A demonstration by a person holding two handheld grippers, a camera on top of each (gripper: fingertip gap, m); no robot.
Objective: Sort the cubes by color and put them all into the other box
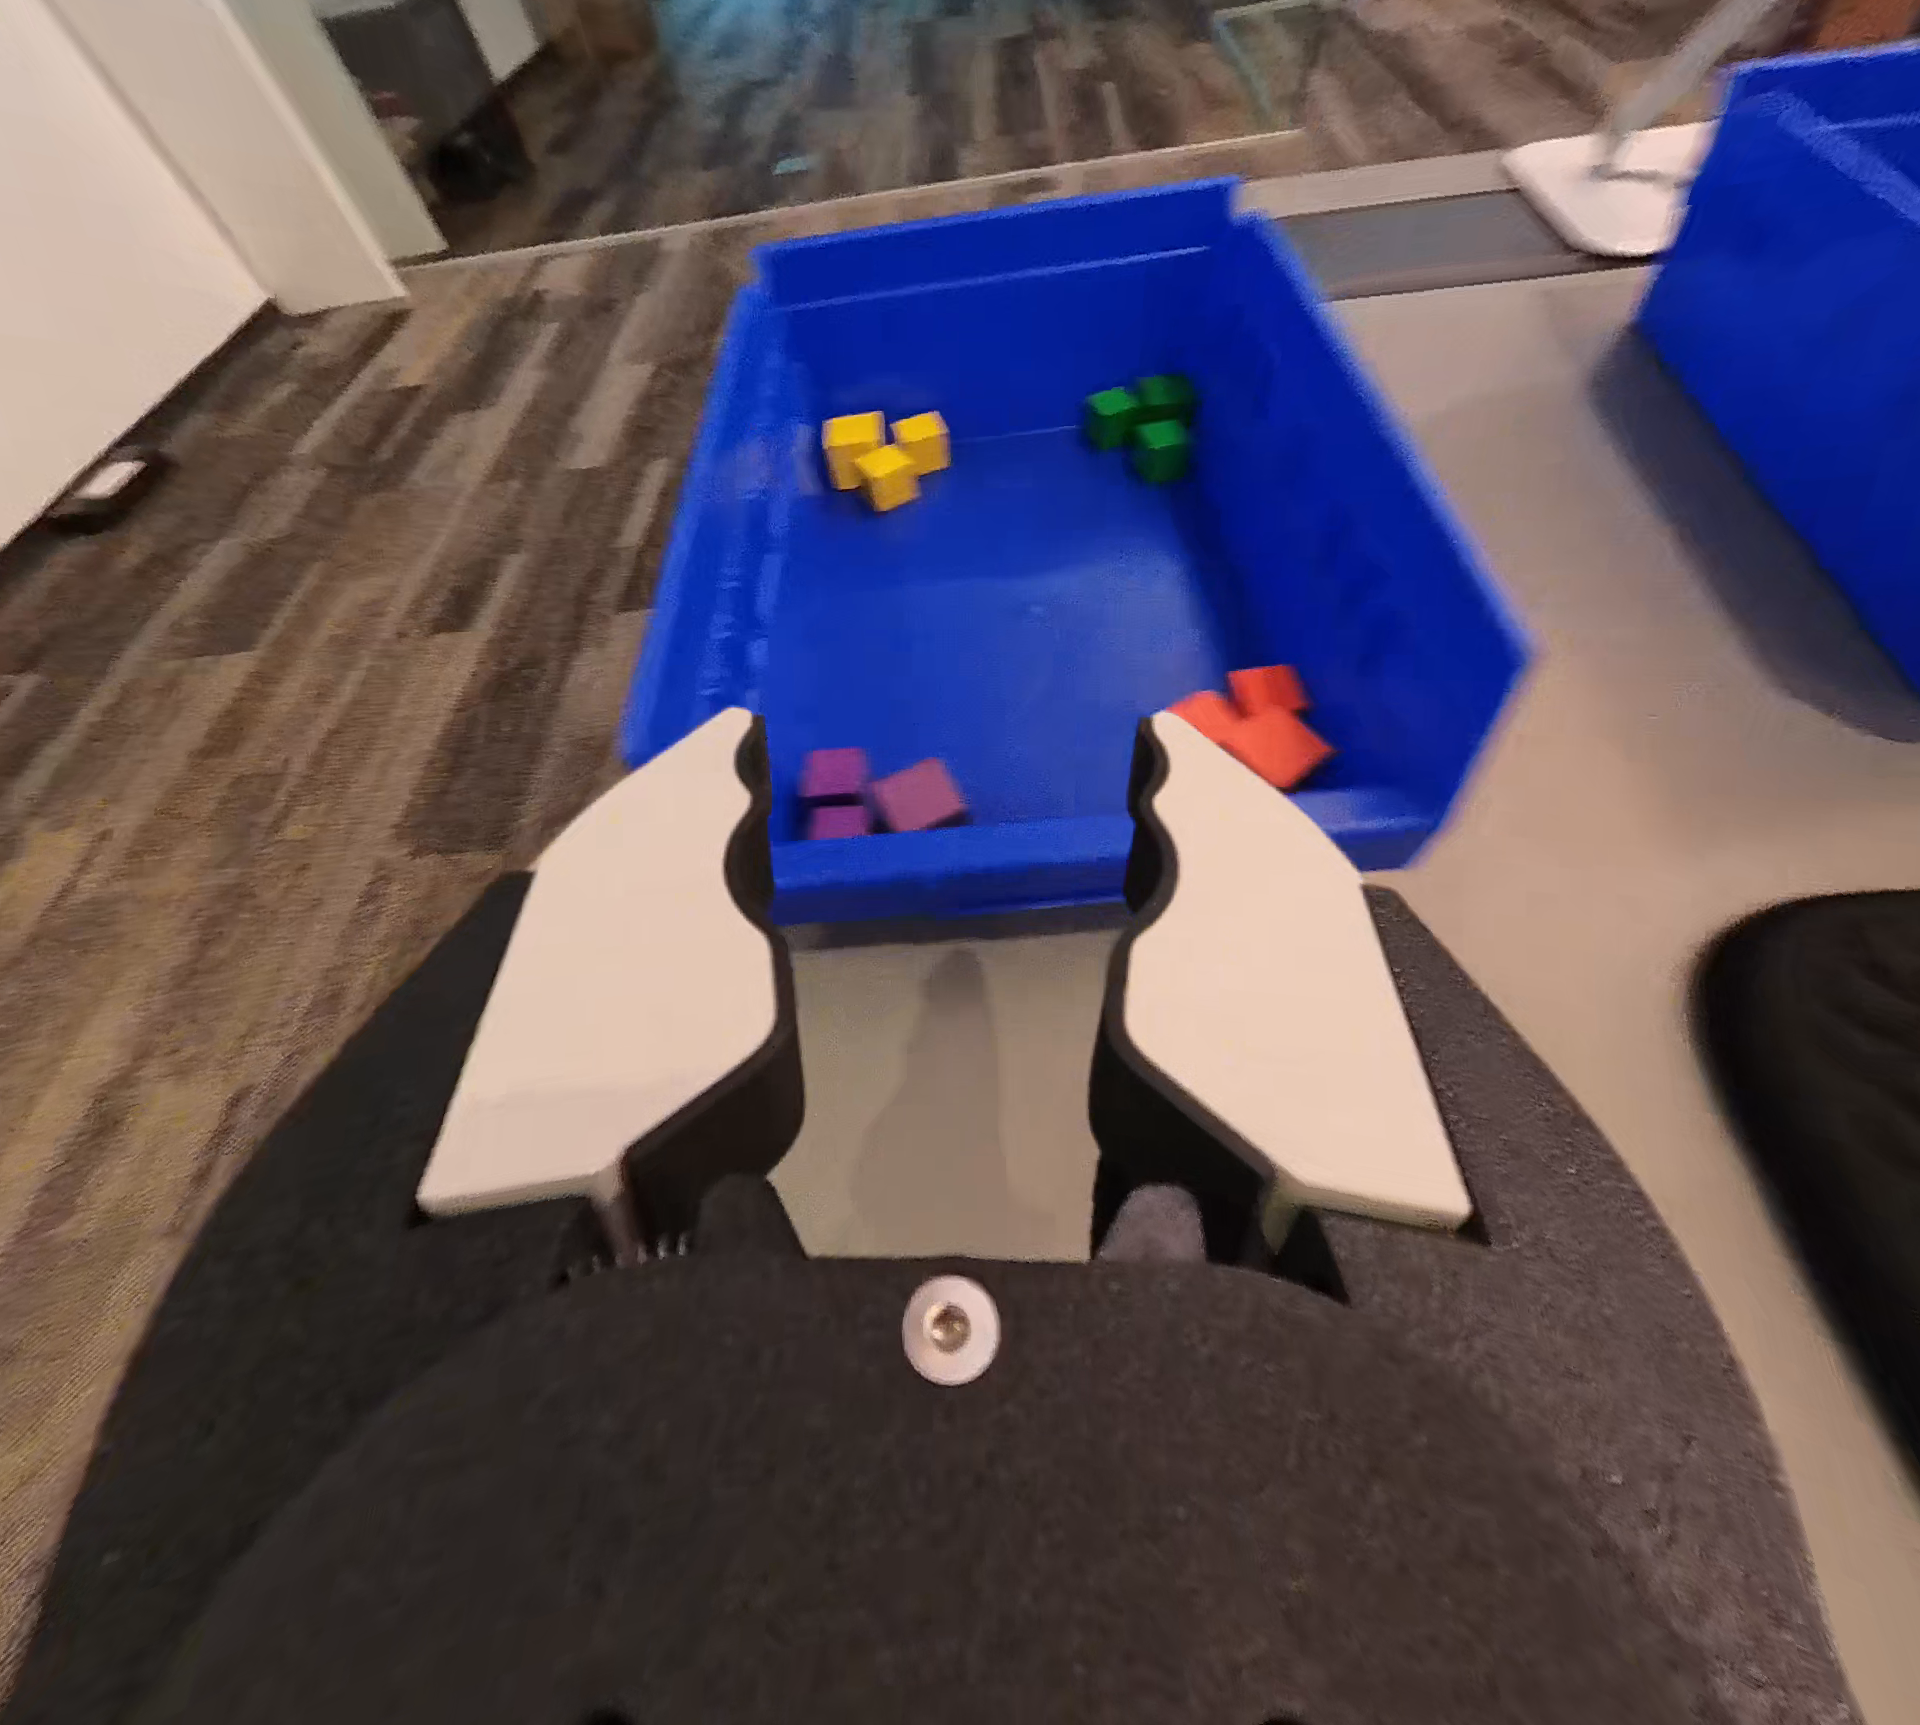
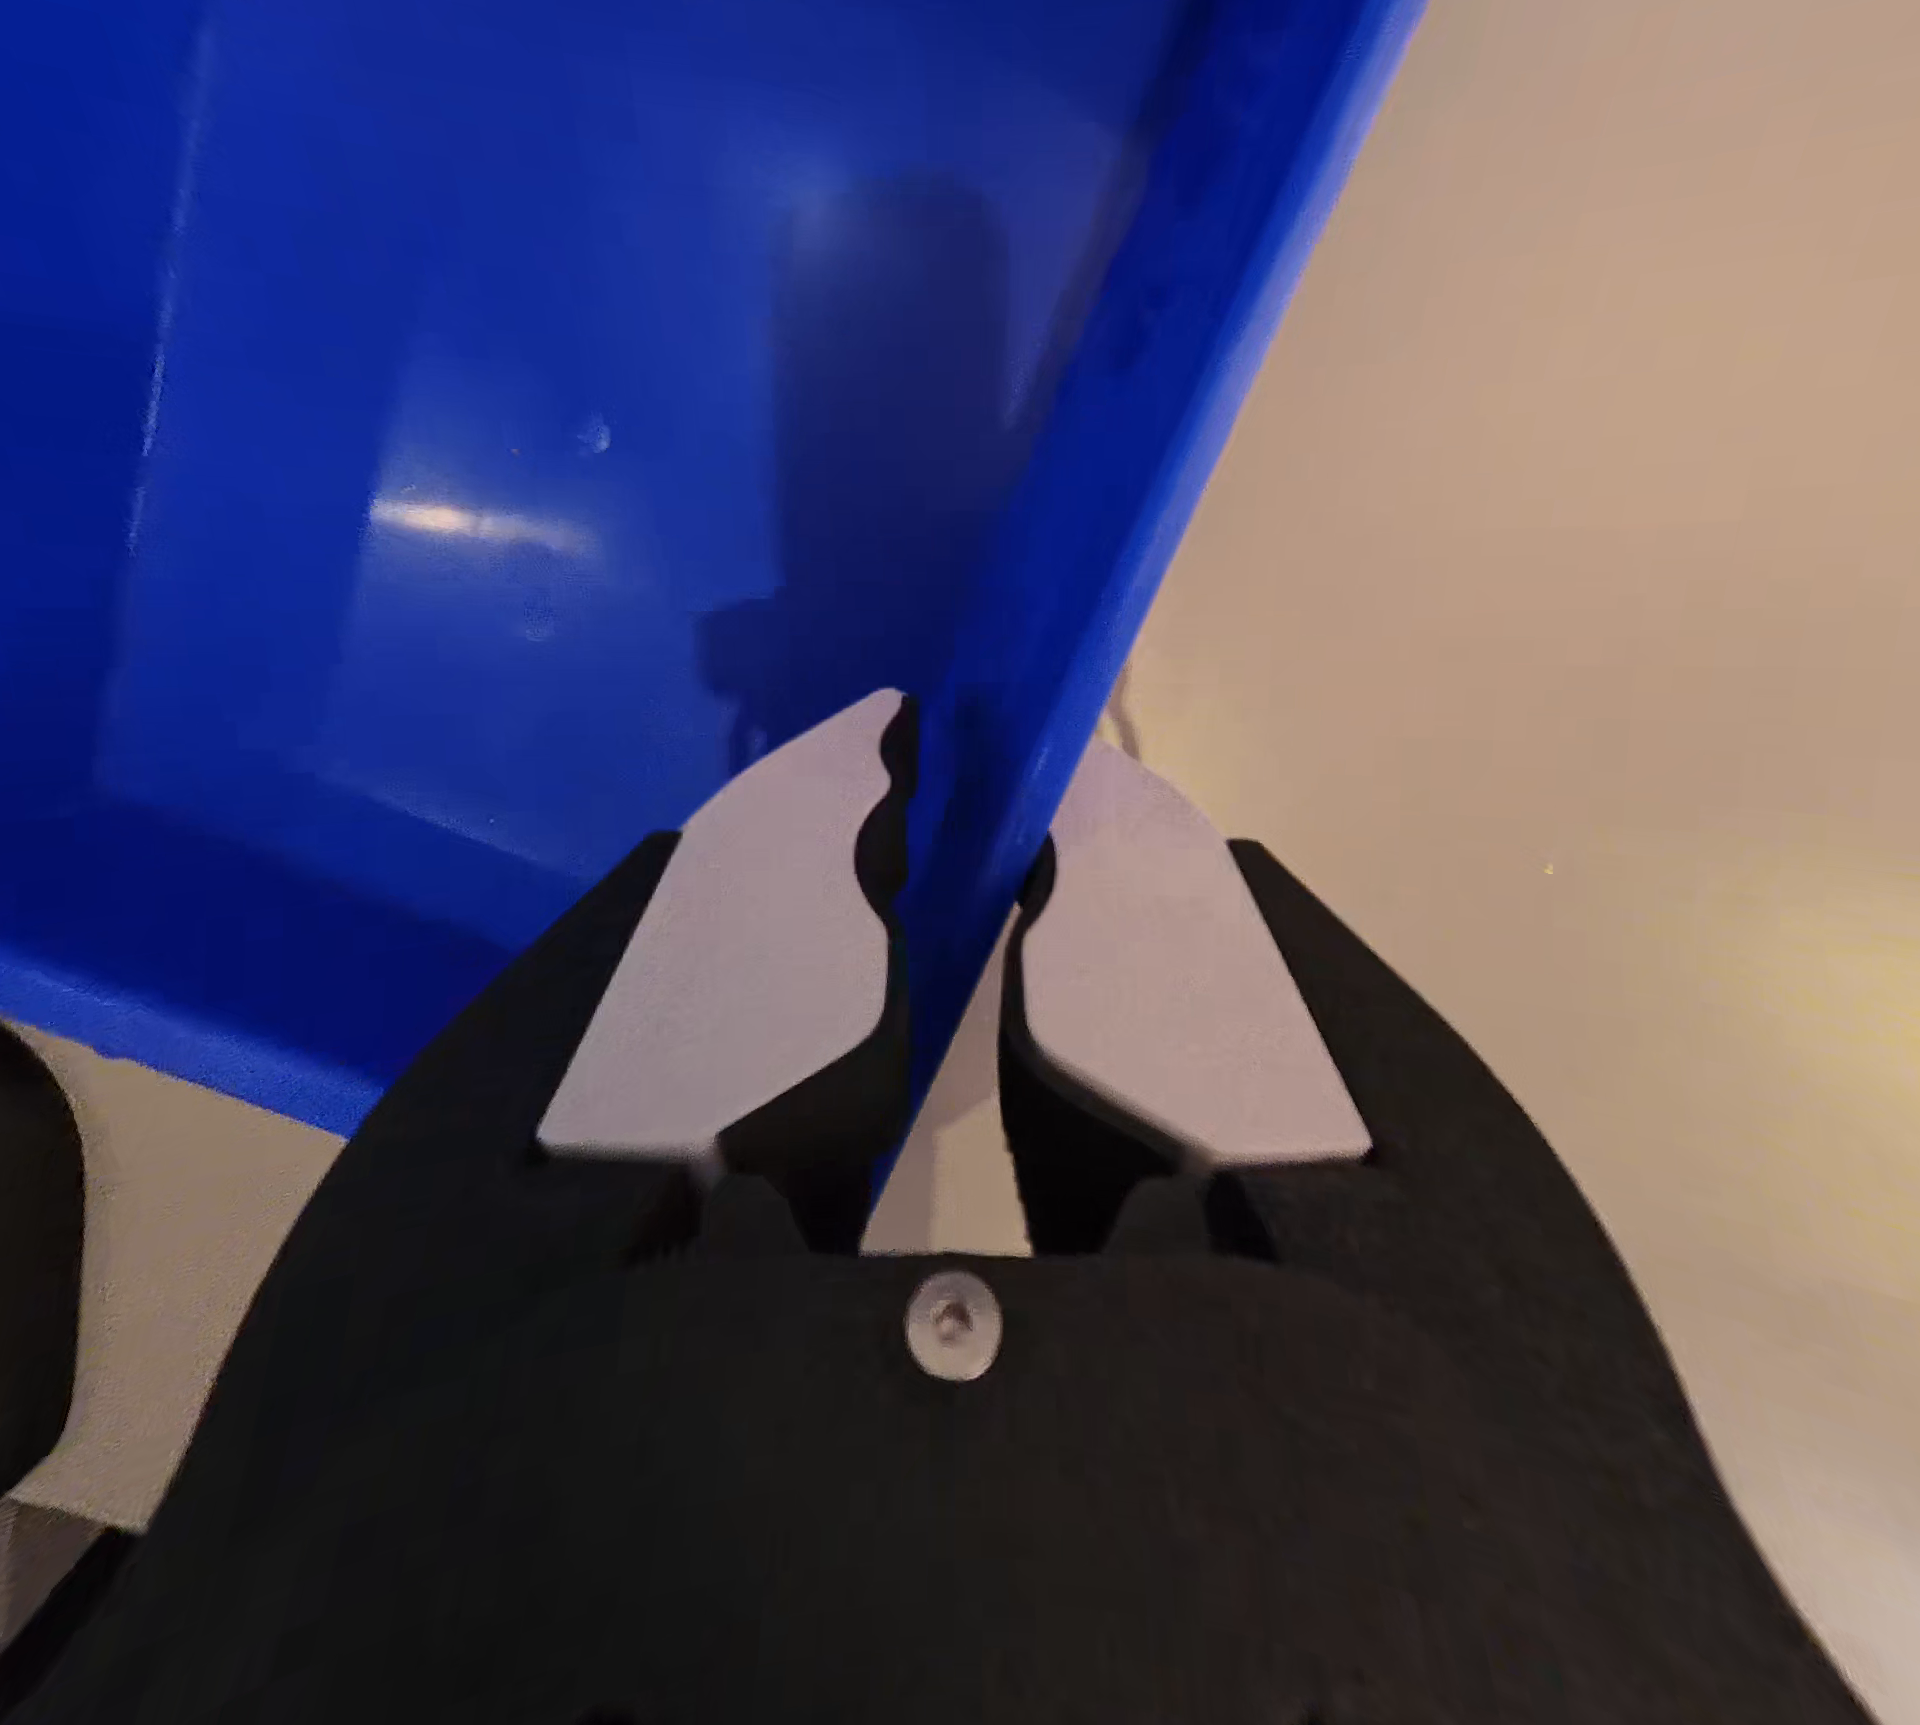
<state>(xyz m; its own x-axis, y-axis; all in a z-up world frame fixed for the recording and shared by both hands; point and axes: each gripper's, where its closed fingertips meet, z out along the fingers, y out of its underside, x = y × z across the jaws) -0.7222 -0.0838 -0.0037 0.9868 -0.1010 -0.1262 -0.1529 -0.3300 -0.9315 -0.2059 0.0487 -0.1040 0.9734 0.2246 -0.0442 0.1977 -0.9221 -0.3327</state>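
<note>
In the left wrist view a blue box (image 1: 1340,553) stands on the grey table. It holds yellow cubes (image 1: 883,454) at far left, green cubes (image 1: 1143,423) at far right, purple cubes (image 1: 878,797) at near left and red cubes (image 1: 1257,725) at near right. My left gripper (image 1: 951,740) is open and empty, just before the box's near wall. In the right wrist view my right gripper (image 2: 987,730) is shut on the right wall of a second blue box (image 2: 1132,449). No cubes show in the visible part of that box.
The second blue box also shows at the right edge of the left wrist view (image 1: 1808,345). A dark sleeve (image 1: 1829,1104) lies at the right over the table. The table's left edge drops to a wood-pattern floor (image 1: 260,636). A white stand base (image 1: 1600,189) sits at the far right.
</note>
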